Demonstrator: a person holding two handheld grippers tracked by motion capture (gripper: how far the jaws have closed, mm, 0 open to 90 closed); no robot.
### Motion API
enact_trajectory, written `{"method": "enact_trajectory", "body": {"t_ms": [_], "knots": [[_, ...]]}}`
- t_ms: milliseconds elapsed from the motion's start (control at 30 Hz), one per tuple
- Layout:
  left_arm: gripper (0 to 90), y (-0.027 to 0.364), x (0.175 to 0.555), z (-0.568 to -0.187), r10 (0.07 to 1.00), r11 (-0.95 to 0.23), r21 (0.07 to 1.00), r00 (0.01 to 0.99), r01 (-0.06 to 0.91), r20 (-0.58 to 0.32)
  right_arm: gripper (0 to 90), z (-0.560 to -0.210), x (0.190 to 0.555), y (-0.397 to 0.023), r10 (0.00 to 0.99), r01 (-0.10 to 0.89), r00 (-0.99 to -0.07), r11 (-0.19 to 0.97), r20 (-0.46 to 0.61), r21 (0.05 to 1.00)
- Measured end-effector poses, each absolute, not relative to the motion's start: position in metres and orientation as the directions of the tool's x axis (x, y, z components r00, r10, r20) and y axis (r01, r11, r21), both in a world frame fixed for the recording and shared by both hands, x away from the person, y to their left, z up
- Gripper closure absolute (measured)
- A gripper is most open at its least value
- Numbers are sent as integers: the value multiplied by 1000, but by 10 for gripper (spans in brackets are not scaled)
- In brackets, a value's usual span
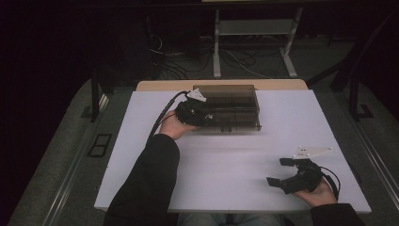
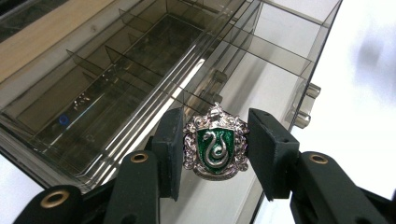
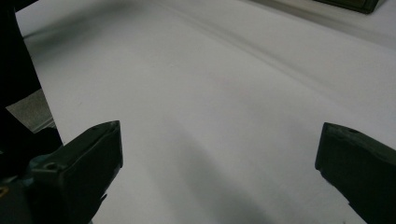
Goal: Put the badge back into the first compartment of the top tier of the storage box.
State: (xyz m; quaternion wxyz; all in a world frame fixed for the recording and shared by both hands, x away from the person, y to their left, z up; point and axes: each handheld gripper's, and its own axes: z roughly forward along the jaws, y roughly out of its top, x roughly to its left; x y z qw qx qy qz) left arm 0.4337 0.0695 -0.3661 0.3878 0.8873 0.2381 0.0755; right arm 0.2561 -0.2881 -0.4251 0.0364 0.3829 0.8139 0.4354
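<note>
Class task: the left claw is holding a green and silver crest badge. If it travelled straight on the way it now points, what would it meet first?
Probably the smoky clear compartment box: the left claw, gripping the badge, points into its divided trays. Depth is unclear.

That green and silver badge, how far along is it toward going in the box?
Picked up already: the left gripper is clamped on the badge, right over the clear divided box. Left: setting it into a compartment and letting go. The right gripper waits open above the white table.
</note>
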Motion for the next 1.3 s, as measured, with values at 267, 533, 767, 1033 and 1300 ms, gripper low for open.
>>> {"method": "enact_trajectory", "body": {"t_ms": [267,533,767,1033,1300], "knots": [[562,70,436,-372,485,-588,714,872,381,-66,5,-425,256,-288,653,588,-708,331,271,738],[557,71,439,-375,490,-595,700,868,396,-74,5,-426,256,-288,653,588,-707,331,271,738],[498,74,440,-372,498,-574,713,863,402,-85,5,-425,256,-289,654,590,-706,330,273,737],[463,78,438,-367,498,-563,720,862,406,-97,5,-426,256,-288,654,592,-706,331,274,735],[404,83,434,-360,504,-551,725,857,414,-106,5,-425,256,-288,652,592,-706,330,275,735]]}}
